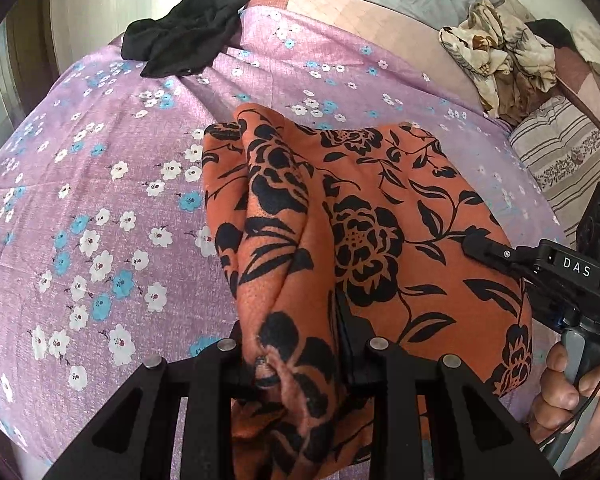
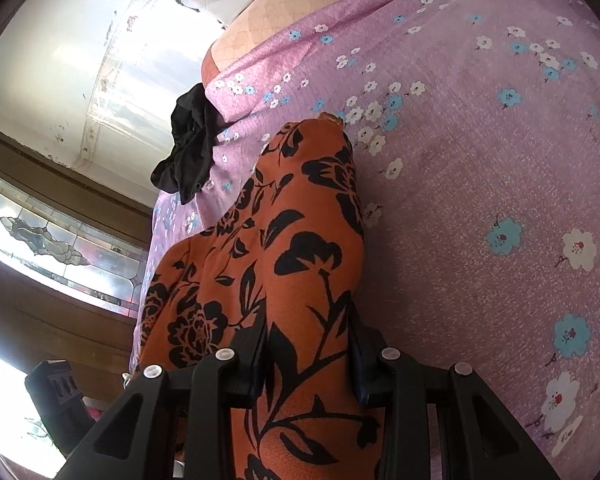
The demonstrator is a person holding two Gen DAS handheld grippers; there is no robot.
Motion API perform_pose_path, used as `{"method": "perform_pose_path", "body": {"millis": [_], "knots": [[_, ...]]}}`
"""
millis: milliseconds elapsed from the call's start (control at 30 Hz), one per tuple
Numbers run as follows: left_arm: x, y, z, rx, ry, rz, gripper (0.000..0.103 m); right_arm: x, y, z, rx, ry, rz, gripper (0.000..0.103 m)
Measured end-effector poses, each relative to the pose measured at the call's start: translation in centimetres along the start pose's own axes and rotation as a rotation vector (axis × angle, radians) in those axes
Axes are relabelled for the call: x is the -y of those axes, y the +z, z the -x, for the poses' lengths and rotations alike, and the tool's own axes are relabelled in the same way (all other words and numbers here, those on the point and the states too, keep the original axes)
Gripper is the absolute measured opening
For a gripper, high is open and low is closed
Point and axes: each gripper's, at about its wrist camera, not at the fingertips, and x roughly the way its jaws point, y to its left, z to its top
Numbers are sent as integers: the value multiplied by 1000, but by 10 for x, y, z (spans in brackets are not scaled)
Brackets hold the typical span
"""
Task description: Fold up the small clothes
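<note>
We hold the orange cloth [image 1: 380,216] in both tools | left tool [image 1: 296,360] and right tool [image 2: 308,356] each pinch one bunched edge | cloth half lifted over the bed [image 1: 100,200] | fold begun, not flat yet | black garment [image 1: 184,32] waits unfolded

A home bedroom; a bed under a lilac flowered sheet [image 1: 100,168]; striped pillow [image 1: 560,152]; stained-glass window [image 2: 52,240].
</note>
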Motion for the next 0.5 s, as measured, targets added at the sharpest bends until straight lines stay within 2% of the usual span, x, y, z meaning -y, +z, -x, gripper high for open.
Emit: {"method": "perform_pose_path", "body": {"millis": [500], "knots": [[5, -2, 3, 11, 37, 4, 30, -4, 1, -7, -9, -28, 48, 35]]}}
